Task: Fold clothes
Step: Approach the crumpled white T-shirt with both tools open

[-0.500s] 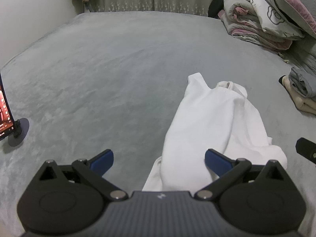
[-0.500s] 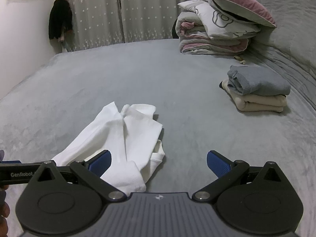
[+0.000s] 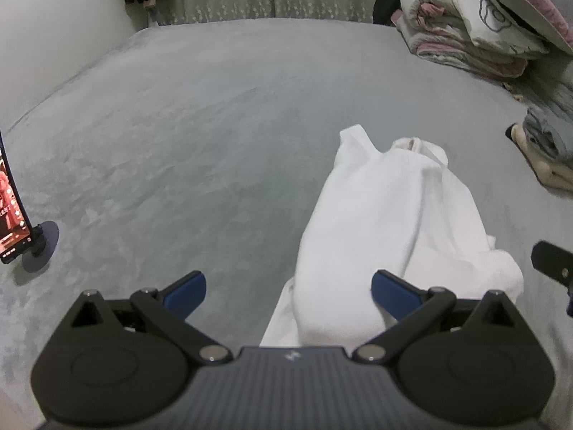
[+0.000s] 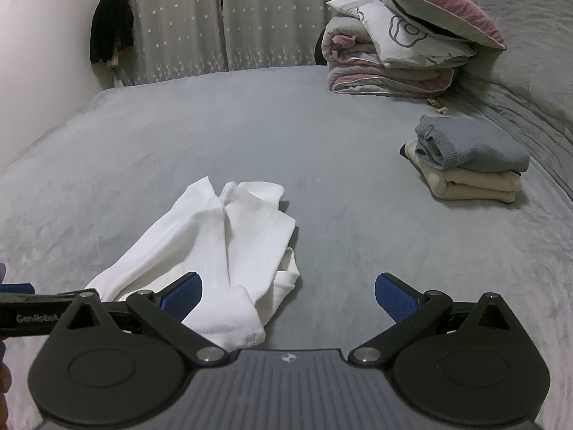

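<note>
One wide grey bed point(image 4: 250, 125) fills both views, running back to star-dotted curtains point(image 4: 222, 18) at its far edge. In the far right corner sits a heap of folded bedding point(image 4: 390, 68) with a pink pillow point(image 4: 440, 0) leaning on top. Nearer, on the right side of the bed, is a small pile of folded clothes point(image 4: 469, 168), a grey one resting on cream ones. The white garment point(image 3: 386, 225) lies loosely bunched on the bed, well apart from that pile, stretching away from the cameras with one narrow end pointing toward the curtains. The left gripper point(image 3: 288, 290) has its jaws spread wide, its right blue pad over the near end of the garment, pinching nothing. The right gripper point(image 4: 288, 295) is likewise spread wide and grips nothing, its left pad over the garment's near edge. A phone on a stand point(image 3: 14, 208) glows at the bed's left margin.
</note>
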Action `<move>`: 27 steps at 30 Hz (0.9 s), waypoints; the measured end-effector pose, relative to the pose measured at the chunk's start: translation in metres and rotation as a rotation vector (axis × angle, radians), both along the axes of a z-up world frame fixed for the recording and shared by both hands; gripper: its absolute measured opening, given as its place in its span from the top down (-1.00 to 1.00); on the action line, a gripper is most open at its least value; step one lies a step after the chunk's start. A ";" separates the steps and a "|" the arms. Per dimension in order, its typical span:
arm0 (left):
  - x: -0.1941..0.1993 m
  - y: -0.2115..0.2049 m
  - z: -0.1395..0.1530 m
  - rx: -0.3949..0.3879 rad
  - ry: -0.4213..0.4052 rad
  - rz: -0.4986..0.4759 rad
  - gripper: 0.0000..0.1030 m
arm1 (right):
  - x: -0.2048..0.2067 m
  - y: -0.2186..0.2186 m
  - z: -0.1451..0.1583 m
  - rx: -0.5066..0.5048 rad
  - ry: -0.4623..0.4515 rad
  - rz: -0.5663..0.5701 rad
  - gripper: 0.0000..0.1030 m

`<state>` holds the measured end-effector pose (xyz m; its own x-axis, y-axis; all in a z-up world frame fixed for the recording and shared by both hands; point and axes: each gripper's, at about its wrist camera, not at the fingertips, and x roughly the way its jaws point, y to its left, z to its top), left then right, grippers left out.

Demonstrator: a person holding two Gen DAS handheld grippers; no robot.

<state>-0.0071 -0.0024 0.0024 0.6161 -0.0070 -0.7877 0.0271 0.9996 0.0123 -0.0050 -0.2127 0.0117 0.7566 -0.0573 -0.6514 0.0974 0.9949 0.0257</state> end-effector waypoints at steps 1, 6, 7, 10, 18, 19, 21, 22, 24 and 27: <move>-0.003 -0.001 0.002 0.005 0.007 -0.007 -1.00 | -0.001 0.000 0.001 -0.004 0.000 -0.003 -1.00; -0.024 -0.003 0.008 -0.008 0.075 -0.077 -1.00 | -0.004 -0.007 0.003 0.036 0.080 -0.005 -1.00; -0.029 -0.004 0.008 -0.001 0.079 -0.093 -1.00 | -0.005 -0.009 0.002 0.046 0.105 -0.001 -1.00; -0.047 -0.010 0.007 0.055 0.070 -0.141 -1.00 | -0.008 -0.014 -0.002 0.044 0.154 0.020 -1.00; -0.078 -0.024 0.003 0.132 0.070 -0.239 -1.00 | -0.035 -0.011 -0.006 -0.068 0.179 0.086 -1.00; -0.080 -0.025 0.003 0.138 0.063 -0.245 -1.00 | -0.037 -0.010 -0.005 -0.074 0.178 0.092 -1.00; -0.082 -0.026 0.005 0.147 0.056 -0.250 -1.00 | -0.039 -0.009 -0.004 -0.082 0.177 0.102 -1.00; -0.083 -0.026 0.006 0.151 0.052 -0.252 -1.00 | -0.039 -0.010 -0.004 -0.082 0.177 0.105 -1.00; -0.083 -0.026 0.006 0.151 0.052 -0.255 -1.00 | -0.039 -0.009 -0.004 -0.084 0.177 0.110 -1.00; -0.082 -0.027 0.006 0.152 0.053 -0.259 -1.00 | -0.039 -0.008 -0.003 -0.087 0.176 0.116 -1.00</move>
<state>-0.0886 -0.0294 0.0084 0.5672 -0.0381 -0.8227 0.2856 0.9460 0.1531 -0.0435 -0.2205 0.0084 0.6366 -0.0382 -0.7703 -0.0223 0.9974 -0.0679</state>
